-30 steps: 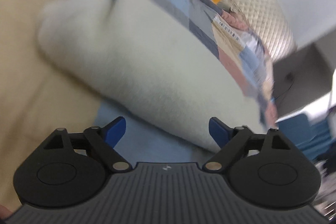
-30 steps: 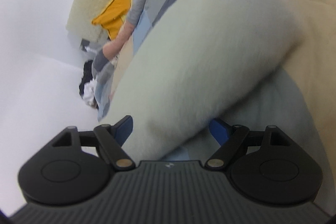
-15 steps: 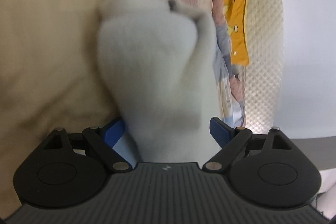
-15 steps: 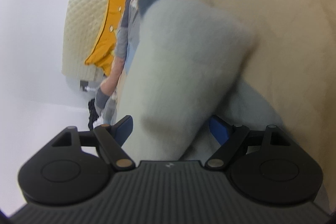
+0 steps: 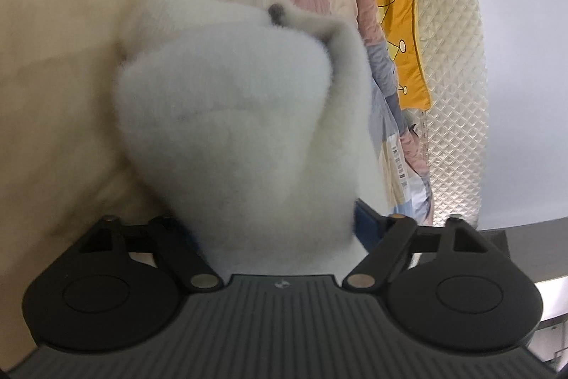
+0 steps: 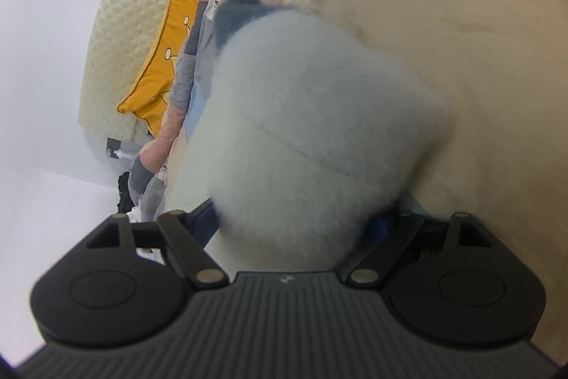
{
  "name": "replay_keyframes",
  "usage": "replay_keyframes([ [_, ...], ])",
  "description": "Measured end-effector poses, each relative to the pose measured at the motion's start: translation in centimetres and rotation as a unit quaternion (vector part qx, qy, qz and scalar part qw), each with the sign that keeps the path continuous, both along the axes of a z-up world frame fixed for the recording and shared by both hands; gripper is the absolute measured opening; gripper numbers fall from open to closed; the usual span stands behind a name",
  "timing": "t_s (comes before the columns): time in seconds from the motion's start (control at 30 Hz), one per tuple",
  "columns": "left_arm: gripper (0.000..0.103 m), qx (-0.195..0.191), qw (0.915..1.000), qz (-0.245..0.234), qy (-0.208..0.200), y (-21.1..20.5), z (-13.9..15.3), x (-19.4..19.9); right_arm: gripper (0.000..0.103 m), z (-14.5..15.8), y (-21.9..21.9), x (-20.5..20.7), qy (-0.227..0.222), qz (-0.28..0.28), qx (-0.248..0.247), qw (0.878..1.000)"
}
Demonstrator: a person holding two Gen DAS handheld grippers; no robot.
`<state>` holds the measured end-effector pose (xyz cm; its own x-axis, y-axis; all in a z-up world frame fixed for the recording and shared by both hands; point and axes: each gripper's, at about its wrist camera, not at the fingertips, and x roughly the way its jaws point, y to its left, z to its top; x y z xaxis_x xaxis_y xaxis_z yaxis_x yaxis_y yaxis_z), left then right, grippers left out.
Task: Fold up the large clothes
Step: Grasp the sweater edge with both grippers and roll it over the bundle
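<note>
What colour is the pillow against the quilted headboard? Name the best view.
Yellow-orange pillow with thin dark line drawings, against the cream quilted headboard. Left wrist view shows it best.

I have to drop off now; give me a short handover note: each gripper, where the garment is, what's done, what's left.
Left gripper: closing, with the fluffy white garment bunched between its fingers.
Right gripper: opening, the same garment between its fingers; actual grip unclear, blurred.
Garment: bunched up over the beige bedspread, grey trim at its far end.
Done: garment gathered, partly doubled.
Left: lay it flat, finish the fold, release.
</note>
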<state>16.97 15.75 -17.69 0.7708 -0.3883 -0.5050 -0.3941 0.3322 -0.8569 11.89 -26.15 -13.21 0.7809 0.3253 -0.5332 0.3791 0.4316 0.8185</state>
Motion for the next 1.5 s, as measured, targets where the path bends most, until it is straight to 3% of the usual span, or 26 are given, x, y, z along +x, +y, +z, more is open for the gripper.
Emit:
replay_keyframes([
  [0.17, 0.057, 0.038, 0.9992, -0.012, -0.010, 0.2, 0.9, 0.1, 0.079, 0.1, -0.1, 0.7, -0.008, 0.007, -0.021, 1.000],
  [0.23, 0.052, 0.058, 0.9981, -0.018, -0.012, 0.0, 1.6, 0.2, 0.065, 0.4, -0.1, 0.7, -0.013, 0.018, -0.043, 0.999],
  [0.4, 0.045, 0.099, 0.9940, -0.029, -0.034, -0.5, 3.3, -0.7, 0.048, 2.6, 0.1, 0.3, -0.041, 0.044, -0.097, 0.993],
  [0.67, 0.044, 0.102, 0.9918, -0.052, -0.056, -0.8, 6.9, -2.2, 0.044, 6.5, -0.5, -1.8, -0.109, 0.054, -0.128, 0.984],
  [0.9, 0.044, 0.107, 0.9849, -0.086, -0.106, -3.3, 12.7, -1.6, 0.044, 11.2, -2.9, -1.9, -0.165, 0.043, -0.119, 0.978],
  [1.13, 0.044, 0.112, 0.9756, -0.116, -0.149, -8.8, 19.5, 4.3, 0.044, 17.0, -7.9, 0.4, -0.227, 0.024, -0.128, 0.965],
  [1.3, 0.044, 0.114, 0.9697, -0.142, -0.163, -14.5, 22.7, 10.7, 0.044, 20.9, -11.7, 3.1, -0.257, 0.010, -0.181, 0.949],
  [1.5, 0.044, 0.132, 0.9561, -0.196, -0.173, -22.5, 24.5, 19.6, 0.044, 22.1, -18.4, 7.4, -0.254, -0.013, -0.209, 0.944],
])
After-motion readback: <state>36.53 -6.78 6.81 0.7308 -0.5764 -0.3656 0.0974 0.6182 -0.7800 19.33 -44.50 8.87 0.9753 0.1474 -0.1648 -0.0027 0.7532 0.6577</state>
